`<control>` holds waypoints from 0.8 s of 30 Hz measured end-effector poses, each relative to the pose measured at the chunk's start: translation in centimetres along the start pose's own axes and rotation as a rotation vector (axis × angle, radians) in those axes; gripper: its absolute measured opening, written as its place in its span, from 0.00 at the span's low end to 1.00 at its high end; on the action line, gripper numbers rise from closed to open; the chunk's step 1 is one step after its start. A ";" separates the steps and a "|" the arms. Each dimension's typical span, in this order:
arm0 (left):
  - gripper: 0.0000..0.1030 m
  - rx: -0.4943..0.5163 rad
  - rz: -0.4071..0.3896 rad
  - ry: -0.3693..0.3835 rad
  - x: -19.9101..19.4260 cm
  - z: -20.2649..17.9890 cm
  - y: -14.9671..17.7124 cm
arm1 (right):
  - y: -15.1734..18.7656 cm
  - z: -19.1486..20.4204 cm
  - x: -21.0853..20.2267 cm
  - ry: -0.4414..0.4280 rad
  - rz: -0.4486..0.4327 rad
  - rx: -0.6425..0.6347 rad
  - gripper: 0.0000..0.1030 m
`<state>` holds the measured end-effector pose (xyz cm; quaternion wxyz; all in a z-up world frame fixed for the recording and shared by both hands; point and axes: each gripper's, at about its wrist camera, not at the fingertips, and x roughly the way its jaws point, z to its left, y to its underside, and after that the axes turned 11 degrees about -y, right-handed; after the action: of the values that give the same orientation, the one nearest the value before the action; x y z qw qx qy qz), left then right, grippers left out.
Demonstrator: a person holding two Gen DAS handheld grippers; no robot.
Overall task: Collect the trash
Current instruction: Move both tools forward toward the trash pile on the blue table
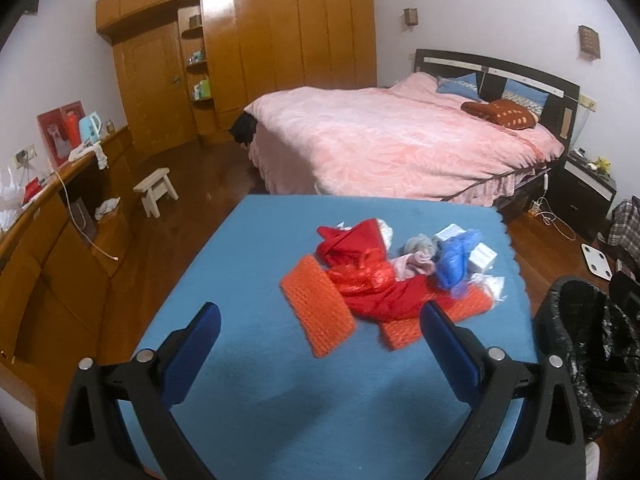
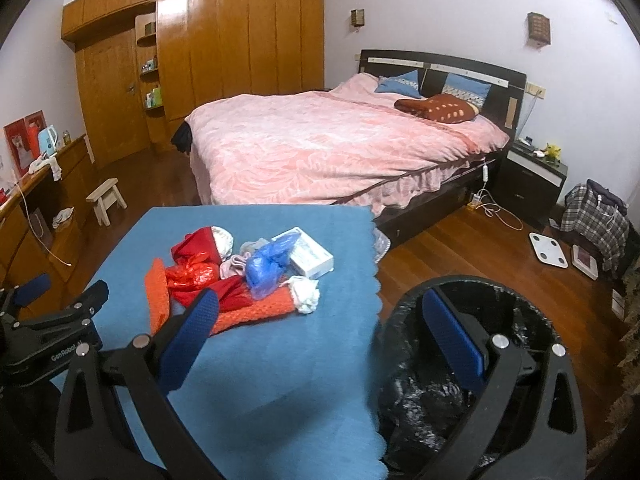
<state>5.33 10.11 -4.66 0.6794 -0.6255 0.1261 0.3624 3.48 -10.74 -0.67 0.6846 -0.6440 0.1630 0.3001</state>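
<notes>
A pile of trash lies on the blue-covered table (image 1: pixel 240 264) (image 2: pixel 320 360): red plastic bags (image 1: pixel 364 276) (image 2: pixel 192 272), orange net pieces (image 1: pixel 320 308) (image 2: pixel 256 312), a blue plastic bag (image 1: pixel 456 260) (image 2: pixel 268 264), a white box (image 1: pixel 482 258) (image 2: pixel 310 258) and a white wad (image 2: pixel 306 294). My left gripper (image 1: pixel 320 320) is open and empty, just short of the pile. My right gripper (image 2: pixel 320 312) is open and empty, straddling the table's right edge and the black-lined bin (image 2: pixel 500 360) (image 1: pixel 592 352). The left gripper also shows in the right wrist view (image 2: pixel 60 288).
A bed with a pink cover (image 1: pixel 400 144) (image 2: pixel 328 148) stands behind the table. A wooden wardrobe (image 1: pixel 248 60), a long wooden sideboard (image 1: pixel 60 216) and a small stool (image 1: pixel 156 190) are on the left. A nightstand (image 2: pixel 532 176), a white scale (image 2: pixel 548 250) and cables lie on the floor to the right.
</notes>
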 end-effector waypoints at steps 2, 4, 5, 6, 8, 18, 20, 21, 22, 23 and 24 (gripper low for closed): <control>0.95 -0.003 0.015 -0.003 0.9 0.4 0.1 | 0.0 0.3 0.7 -0.008 0.008 -0.002 0.96; 0.95 -0.010 0.024 -0.010 1.6 0.8 0.2 | 0.0 0.5 1.4 -0.013 0.016 -0.003 0.96; 0.95 -0.015 0.030 -0.011 2.0 1.0 0.2 | 0.0 0.7 1.9 -0.018 0.024 -0.002 0.96; 0.95 -0.019 0.037 -0.017 2.5 1.2 0.3 | 0.0 0.8 2.3 -0.021 0.029 -0.001 0.96; 0.95 -0.024 0.048 -0.024 3.3 1.6 0.4 | 0.1 1.0 3.2 -0.027 0.042 0.001 0.96; 0.95 -0.028 0.065 -0.011 8.0 2.6 1.7 | 1.6 1.1 8.6 -0.044 0.098 0.001 0.96; 0.95 -0.053 0.054 0.029 8.8 2.9 2.2 | 2.2 0.9 9.8 -0.042 0.095 -0.007 0.96; 0.95 -0.054 0.064 0.018 9.4 2.9 2.5 | 2.6 0.7 10.4 -0.039 0.096 -0.012 0.96; 0.95 -0.044 0.073 0.007 9.8 2.7 2.6 | 2.9 0.6 10.8 -0.038 0.099 -0.014 0.96; 0.95 -0.027 0.084 -0.002 10.4 2.6 2.8 | 3.4 0.3 11.7 -0.042 0.104 -0.013 0.96; 0.95 -0.013 0.090 -0.007 11.0 2.4 2.9 | 3.7 0.1 12.2 -0.045 0.108 -0.010 0.96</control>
<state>10.48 15.90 -13.30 0.6588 -0.6221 0.1494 0.3959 10.51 -8.21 -11.04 0.6676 -0.6307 0.1806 0.3520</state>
